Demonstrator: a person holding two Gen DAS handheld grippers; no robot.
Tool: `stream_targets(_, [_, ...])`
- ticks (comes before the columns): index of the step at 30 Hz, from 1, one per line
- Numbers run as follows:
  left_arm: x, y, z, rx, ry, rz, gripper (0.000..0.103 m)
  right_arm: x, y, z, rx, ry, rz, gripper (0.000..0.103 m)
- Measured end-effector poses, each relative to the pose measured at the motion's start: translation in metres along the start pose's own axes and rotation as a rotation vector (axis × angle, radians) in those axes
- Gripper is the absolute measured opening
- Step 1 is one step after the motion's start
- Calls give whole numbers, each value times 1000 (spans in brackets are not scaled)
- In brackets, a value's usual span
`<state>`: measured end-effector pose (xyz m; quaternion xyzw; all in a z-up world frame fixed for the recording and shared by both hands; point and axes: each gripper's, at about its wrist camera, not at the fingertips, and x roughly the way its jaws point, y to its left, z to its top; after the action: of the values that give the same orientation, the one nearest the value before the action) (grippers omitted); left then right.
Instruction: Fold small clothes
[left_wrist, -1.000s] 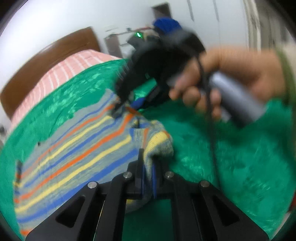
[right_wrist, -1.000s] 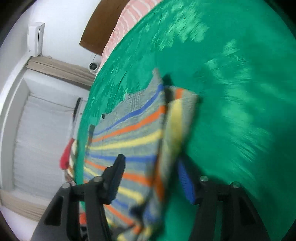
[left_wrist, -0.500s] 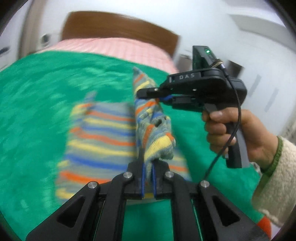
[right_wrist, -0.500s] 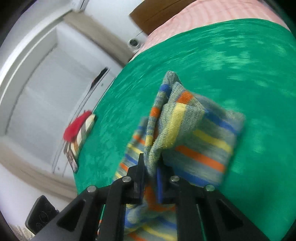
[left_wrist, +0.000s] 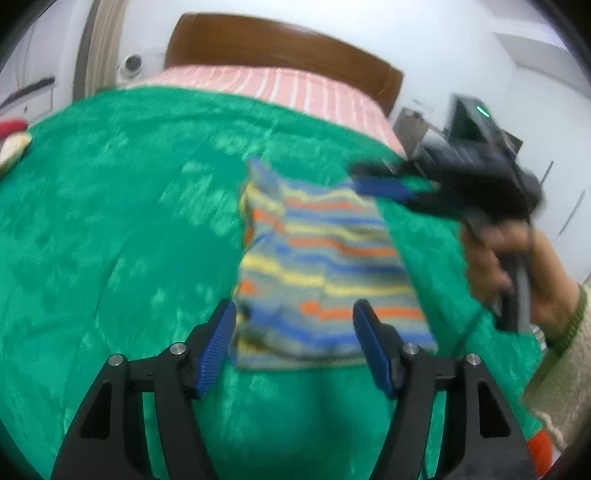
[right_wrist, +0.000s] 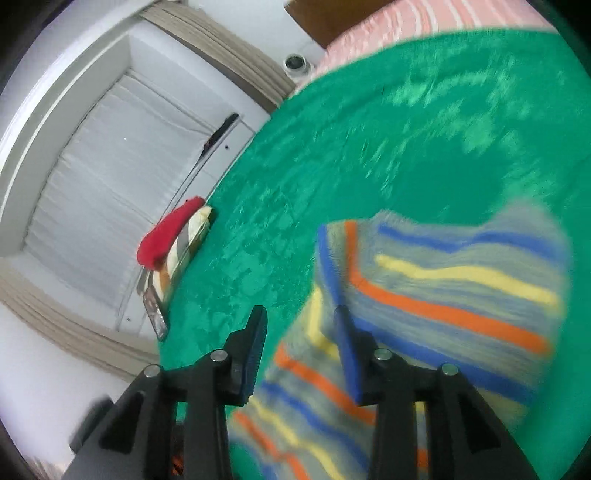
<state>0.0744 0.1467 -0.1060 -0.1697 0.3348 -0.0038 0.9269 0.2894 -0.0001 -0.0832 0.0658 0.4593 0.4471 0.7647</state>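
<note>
Striped knit garment (left_wrist: 321, 273), grey with blue, orange and yellow bands, lies folded on a green blanket (left_wrist: 110, 229) spread over a bed, its far edge pointing toward a pink striped sheet (left_wrist: 295, 90) and a brown wooden headboard (left_wrist: 280, 48).

Seen from the left wrist camera, the left gripper (left_wrist: 293, 343) hangs over the near edge of the garment, its blue-padded fingers (left_wrist: 216, 347) spread wide to either side of the cloth. Its jaws have just been opening, and the pads press on nothing; the fabric lies loose on the blanket beneath them. To the right, a person's hand (left_wrist: 517, 266) in a cream knitted sleeve (left_wrist: 565, 354) with a green cuff holds the right gripper (left_wrist: 391, 188) by its handle near the far right corner of the garment, a green light glowing on its black body.

From the right wrist camera, the right gripper (right_wrist: 299, 350) stands partly parted over the left edge of the striped cloth (right_wrist: 443, 295). Its jaws have also just been opening; the garment's edge shows in the gap between them, yet the pads do not clamp it. The picture is blurred with motion. At the blanket's far left edge sits a small pile topped by a red item (right_wrist: 168, 230), below a white curtained window (right_wrist: 103, 177).
</note>
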Motion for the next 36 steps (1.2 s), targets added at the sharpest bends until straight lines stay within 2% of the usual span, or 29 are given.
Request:
stream_targets(4, [16,11,8,-38,20,73,68,-46,15,-54,-154,19,-130,38])
stream_targets(6, [26,14,6,-45,62,114,66,-56,15,-82,-184,27,-142,38])
stream_targets(8, [29,17,-4,-32,124,169,65,-44,11,-117,-184,85,-157,38])
stream_targets(10, [31,24,-17,-34,184,197,65,-24,2,-151,-185,149,-234,39])
stream_targets(11, [27,27,-21,-37,191,202,65,-28,3,-159,-207,97,-245,39])
stream_targets(14, [11,22,-8,-48,149,214,68,-43,6,-159,-178,68,-269,38])
stream_targets(17, [4,9,30,-11,57,145,90,-61,11,-146,-163,-9,-280,39])
stream_targets(18, [9,4,42,3,50,123,94,-65,13,-139,-175,-29,-291,40])
stream_targets(21, [52,1,75,33,112,82,95,-70,16,-114,-191,-85,-336,44])
stream_targets(23, [88,12,85,-4,168,113,92,-65,16,-102,-197,-111,-339,45])
stream_targets(25, [125,36,78,-64,261,199,75,-54,17,-95,-211,-108,-361,45])
stream_targets(26, [136,45,71,-92,308,213,75,-43,13,-97,-210,-86,-366,48])
stream_targets(27, [135,51,65,-101,289,185,75,-32,8,-102,-194,-52,-370,49])
stream_targets(28, [131,50,63,-81,273,189,75,-15,-3,-110,-163,15,-381,49])
stream_targets(29, [125,46,61,-48,273,209,75,-9,-6,-116,-168,29,-386,50])
stream_targets(30, [116,42,59,-25,271,221,75,-11,-3,-121,-209,2,-399,50])
stream_targets(32, [88,37,55,-8,238,212,75,-17,4,-123,-251,16,-437,50])
stream_targets(33, [76,35,53,2,228,209,81,-23,6,-123,-239,14,-448,50])
stream_targets(36, [51,28,32,50,221,230,87,-49,26,-128,-251,-46,-380,50])
